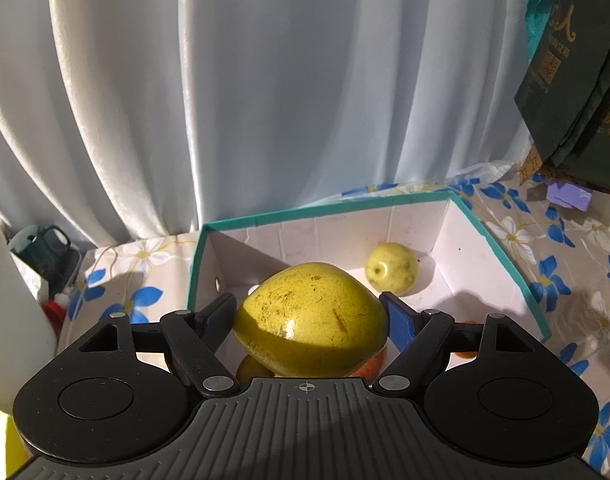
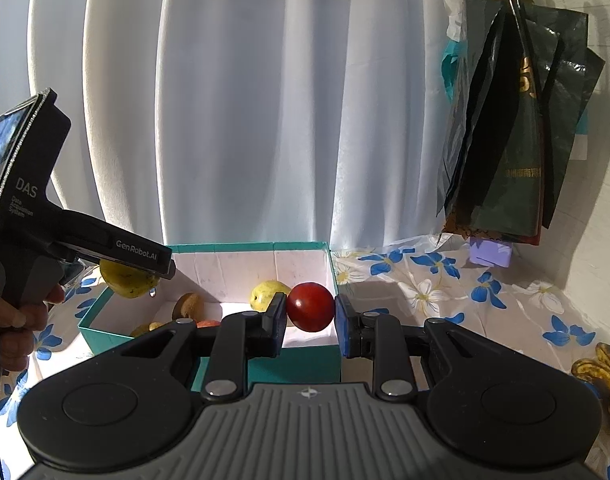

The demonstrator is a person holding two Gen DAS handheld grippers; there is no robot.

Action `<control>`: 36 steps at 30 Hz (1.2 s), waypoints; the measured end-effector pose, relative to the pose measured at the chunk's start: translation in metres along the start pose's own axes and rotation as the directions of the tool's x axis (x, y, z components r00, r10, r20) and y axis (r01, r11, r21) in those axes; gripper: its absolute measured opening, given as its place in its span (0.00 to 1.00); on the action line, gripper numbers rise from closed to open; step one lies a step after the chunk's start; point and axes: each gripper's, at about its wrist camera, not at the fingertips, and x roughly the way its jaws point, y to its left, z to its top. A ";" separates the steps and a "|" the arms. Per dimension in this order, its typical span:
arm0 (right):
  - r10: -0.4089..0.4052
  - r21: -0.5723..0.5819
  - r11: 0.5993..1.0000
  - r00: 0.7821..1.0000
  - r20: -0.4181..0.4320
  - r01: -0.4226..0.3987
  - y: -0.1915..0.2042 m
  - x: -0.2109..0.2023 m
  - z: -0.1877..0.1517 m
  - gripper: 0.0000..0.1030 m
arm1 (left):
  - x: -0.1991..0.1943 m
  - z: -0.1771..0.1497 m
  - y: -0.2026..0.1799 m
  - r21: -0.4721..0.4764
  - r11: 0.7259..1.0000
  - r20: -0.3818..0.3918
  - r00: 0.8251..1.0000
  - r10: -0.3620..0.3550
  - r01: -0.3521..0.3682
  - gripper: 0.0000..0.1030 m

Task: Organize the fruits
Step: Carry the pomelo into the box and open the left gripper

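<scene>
Fruit sorting over the teal-rimmed box (image 1: 501,248), which stands on the flowered tablecloth (image 2: 445,292) before a white curtain (image 1: 265,100). My left gripper (image 1: 309,316) is clamped on a large yellow-green mango (image 1: 309,320), held above the box interior; my right gripper (image 2: 309,314) is clenched on a small red fruit (image 2: 309,307), poised at the box's near right corner. A small yellow pear-like fruit (image 1: 391,268) already lies on the box floor, with a brown fruit (image 2: 188,305) and orange-red pieces near the front wall. To do this step well, I judge that I should lower the mango onto bare floor at the left, clear of the fruit beneath it, releasing only once it rests. Bananas (image 2: 603,376) wait at right on the cloth; dark bags (image 2: 513,136) hang well clear
</scene>
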 end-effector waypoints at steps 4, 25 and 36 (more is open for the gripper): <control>0.006 0.006 1.000 1.000 -0.012 -0.006 0.001 0.006 0.000 0.24 | 0.022 0.000 0.003 -0.005 1.000 -0.028 1.000 0.009 -0.009 0.80; 0.002 0.002 1.000 0.998 -0.055 -0.002 0.008 0.029 0.000 0.24 | 0.091 -0.011 0.016 -0.039 0.999 -0.187 0.982 -0.003 -0.004 0.80; -0.009 -0.005 1.000 0.999 -0.052 0.009 0.011 0.028 0.001 0.24 | 0.072 -0.004 0.027 -0.078 0.997 -0.084 0.996 -0.009 0.003 0.94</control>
